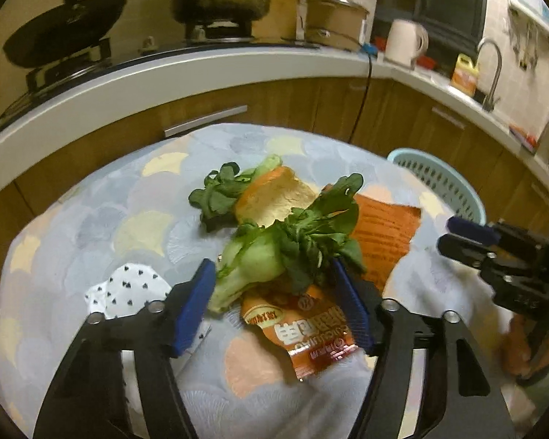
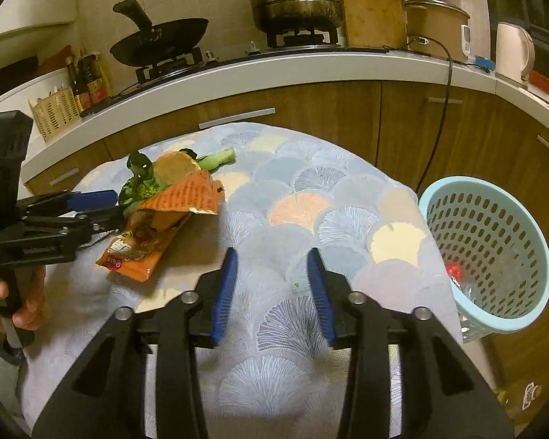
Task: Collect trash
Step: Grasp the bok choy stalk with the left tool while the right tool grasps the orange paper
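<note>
A heap of trash lies on the scallop-patterned cloth (image 1: 91,219): a bok choy (image 1: 260,256), a second leafy green (image 1: 219,194), a piece of orange peel (image 1: 274,197), an orange snack wrapper (image 1: 311,329) and a torn orange packet (image 1: 384,230). My left gripper (image 1: 272,264) stands open astride the near bok choy, a blue pad on each side, with the wrapper under it. My right gripper (image 2: 272,252) is open over bare cloth with nothing between its fingers. The heap (image 2: 172,197) lies to its left and the left gripper (image 2: 117,205) reaches into it.
A pale blue perforated basket (image 2: 486,256) stands off the table's right edge with some trash inside. A white dotted paper (image 1: 128,289) lies left of the left gripper. Behind runs a counter (image 2: 274,69) with a wok, pots and a kettle. A hand (image 2: 25,307) grips the left tool.
</note>
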Demonstrator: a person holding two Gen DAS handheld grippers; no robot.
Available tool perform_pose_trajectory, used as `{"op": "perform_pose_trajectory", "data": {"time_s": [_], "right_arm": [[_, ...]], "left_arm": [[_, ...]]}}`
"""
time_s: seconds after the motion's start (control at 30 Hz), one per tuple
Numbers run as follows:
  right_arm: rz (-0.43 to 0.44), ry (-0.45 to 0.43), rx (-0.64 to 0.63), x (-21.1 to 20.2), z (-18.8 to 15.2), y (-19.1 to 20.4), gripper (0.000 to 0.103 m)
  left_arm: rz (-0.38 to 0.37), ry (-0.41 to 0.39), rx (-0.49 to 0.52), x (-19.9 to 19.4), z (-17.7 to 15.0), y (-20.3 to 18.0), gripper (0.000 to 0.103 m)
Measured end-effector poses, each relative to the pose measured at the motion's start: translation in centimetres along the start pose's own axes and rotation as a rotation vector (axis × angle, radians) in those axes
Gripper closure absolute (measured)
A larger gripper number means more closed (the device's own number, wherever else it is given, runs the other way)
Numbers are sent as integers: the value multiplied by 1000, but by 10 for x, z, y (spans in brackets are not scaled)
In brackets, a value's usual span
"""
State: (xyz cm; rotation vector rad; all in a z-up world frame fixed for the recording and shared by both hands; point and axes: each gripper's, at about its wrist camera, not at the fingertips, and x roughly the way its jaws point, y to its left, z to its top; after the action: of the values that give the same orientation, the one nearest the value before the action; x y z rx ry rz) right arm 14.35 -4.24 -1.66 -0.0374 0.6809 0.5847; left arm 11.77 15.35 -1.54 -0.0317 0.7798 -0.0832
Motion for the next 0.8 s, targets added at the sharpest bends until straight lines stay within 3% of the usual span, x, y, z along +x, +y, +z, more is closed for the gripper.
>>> {"op": "perform_pose_trajectory", "data": {"time_s": [0.23, 0.5, 0.57, 0.6, 0.8], "right_arm": [[11, -2, 5, 0, 0, 0, 61], [7, -2, 6, 0, -1, -1, 61], [9, -1, 5, 0, -1, -1, 61], [10, -4, 5, 0, -1, -1, 61], [51, -20, -8, -6, 1, 2, 61]], "left_arm": [[41, 31, 45, 7, 8, 1, 57], [32, 44, 21, 19, 19, 13, 62], [36, 44, 7, 21, 19, 14, 67], [52, 34, -7, 22, 18, 16, 78], [-47, -46, -141, -2, 6, 29, 88]]}}
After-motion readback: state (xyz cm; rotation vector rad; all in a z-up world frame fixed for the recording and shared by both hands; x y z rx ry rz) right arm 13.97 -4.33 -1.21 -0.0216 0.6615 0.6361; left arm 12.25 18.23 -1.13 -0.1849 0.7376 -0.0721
